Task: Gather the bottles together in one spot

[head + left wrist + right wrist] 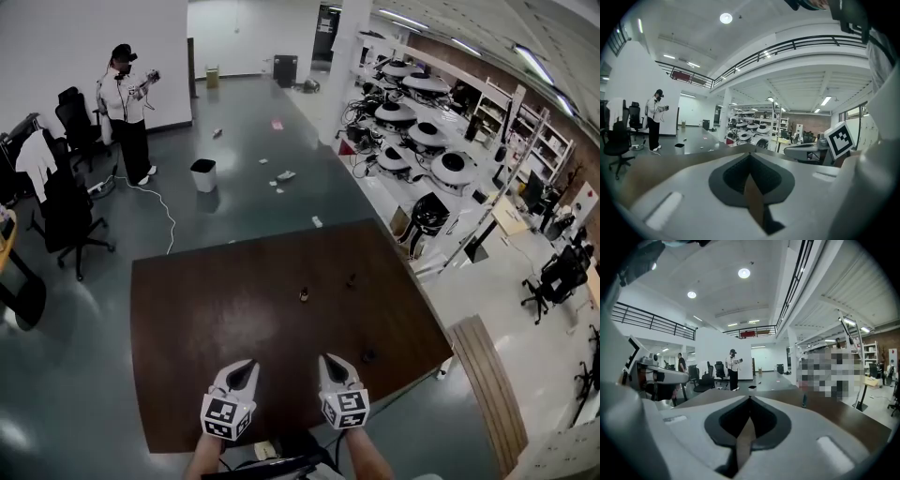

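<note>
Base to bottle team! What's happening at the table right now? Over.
Left hand-held gripper and right hand-held gripper shut, empty. Bottles scattered on table, none held. Nothing in the way.

Your left gripper (pixel 246 366) and right gripper (pixel 330 362) hang side by side over the near edge of the table (pixel 187 319), close but apart. Three bottles stand on the table, well apart from each other. The middle bottle (pixel 304 294) is beyond the grippers, the far bottle (pixel 352 279) is right of it and slightly farther, and the right bottle (pixel 367 355) is just right of your right gripper. An office chair (pixel 66 211) is off the table's far-left corner, with a bin (pixel 202 174) on the floor beyond the far edge. A person (pixel 127 108) stands far left.
</note>
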The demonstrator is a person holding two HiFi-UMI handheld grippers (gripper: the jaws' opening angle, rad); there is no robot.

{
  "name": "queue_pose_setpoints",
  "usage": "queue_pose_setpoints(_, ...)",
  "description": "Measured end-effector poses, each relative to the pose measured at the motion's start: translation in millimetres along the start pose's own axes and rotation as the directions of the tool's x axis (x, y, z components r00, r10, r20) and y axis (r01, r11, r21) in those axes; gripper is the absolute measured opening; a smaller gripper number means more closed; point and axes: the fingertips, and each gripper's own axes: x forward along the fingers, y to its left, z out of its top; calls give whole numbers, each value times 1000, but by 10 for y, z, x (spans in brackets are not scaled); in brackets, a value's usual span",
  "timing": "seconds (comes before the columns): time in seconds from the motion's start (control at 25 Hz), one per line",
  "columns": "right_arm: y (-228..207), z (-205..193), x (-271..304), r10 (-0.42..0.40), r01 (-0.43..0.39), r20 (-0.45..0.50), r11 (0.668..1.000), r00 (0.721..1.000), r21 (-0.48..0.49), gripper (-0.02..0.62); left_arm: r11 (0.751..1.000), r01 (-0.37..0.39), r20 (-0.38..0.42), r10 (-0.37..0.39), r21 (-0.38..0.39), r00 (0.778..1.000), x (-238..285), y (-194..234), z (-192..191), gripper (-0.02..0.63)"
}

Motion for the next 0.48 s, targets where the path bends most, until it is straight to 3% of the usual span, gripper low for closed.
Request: queue_pose_setpoints(0.48,-334,-43,868,58,-57,-52,998,997,20,2,999,-28,-50,27,-28,998,754,424,9,0)
